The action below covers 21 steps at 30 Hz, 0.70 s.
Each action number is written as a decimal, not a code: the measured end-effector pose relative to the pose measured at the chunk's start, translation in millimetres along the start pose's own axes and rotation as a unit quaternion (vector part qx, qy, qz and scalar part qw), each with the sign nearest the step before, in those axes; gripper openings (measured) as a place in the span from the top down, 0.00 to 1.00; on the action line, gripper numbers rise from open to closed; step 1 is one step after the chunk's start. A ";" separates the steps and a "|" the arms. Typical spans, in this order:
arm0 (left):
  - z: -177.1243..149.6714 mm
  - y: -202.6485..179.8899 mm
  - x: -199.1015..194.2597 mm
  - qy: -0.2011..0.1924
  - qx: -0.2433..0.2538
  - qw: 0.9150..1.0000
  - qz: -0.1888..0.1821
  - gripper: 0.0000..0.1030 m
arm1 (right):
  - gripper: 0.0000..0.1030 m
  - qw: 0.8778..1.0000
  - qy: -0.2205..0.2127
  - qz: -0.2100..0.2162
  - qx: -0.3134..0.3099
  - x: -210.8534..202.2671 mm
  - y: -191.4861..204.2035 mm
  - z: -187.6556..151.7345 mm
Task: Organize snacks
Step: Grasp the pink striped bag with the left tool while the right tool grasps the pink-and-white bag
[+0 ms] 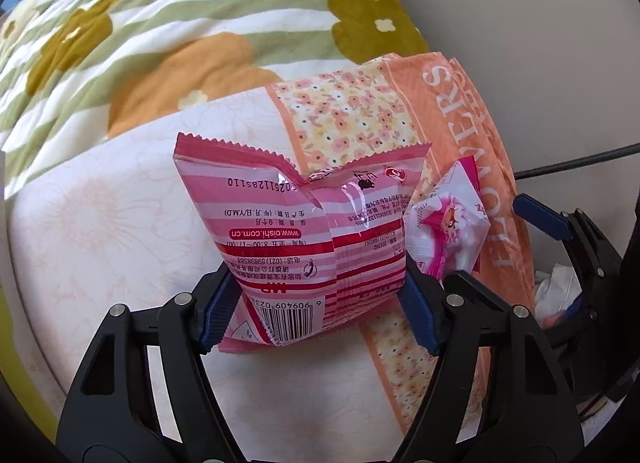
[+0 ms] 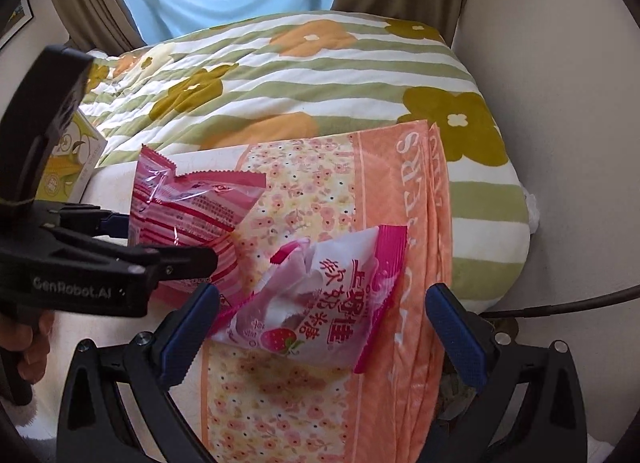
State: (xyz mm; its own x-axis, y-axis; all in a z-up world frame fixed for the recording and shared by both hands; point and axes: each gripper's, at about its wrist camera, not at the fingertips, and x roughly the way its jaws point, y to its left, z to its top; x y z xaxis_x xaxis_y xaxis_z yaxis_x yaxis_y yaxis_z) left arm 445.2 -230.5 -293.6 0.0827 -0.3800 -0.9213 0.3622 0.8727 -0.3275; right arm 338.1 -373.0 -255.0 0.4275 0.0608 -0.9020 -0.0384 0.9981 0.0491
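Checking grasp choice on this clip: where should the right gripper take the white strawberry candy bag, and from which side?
Take the candy bag across its puffy middle, coming down from above. It lies tilted on the orange towel, its body between the right gripper's open pads, and its flat crimped ends offer less to hold.

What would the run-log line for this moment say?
left gripper: shut on pink striped snack bag | right gripper: open around strawberry candy bag

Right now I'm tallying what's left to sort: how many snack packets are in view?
2. The pink striped packet sits between the left gripper's pads; the white strawberry packet lies on the orange floral cloth, between the right gripper's open jaws. Others may be hidden.
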 end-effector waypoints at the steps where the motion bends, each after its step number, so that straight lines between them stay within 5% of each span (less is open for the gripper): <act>1: -0.1 1.2 -1.6 -0.002 0.002 1.000 0.003 0.35 | 0.01 1.000 0.003 0.000 0.002 2.6 1.2 1.6; 9: -5.2 22.4 -19.2 -0.022 -0.010 1.000 0.019 0.36 | 0.02 0.999 0.031 -0.019 0.023 22.9 11.1 8.2; 21: -15.9 31.1 -48.7 -0.049 -0.023 0.998 0.023 0.36 | 0.26 0.997 0.062 -0.044 0.029 51.1 16.3 2.1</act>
State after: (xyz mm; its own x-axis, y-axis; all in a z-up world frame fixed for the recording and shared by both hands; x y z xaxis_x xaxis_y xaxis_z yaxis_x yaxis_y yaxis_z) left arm 437.7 -180.0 -262.3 0.1894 -0.3656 -0.9113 0.3137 0.9020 -0.2967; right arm 361.2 -353.6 -299.3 0.3127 -0.0247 -0.9495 0.0478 0.9988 -0.0102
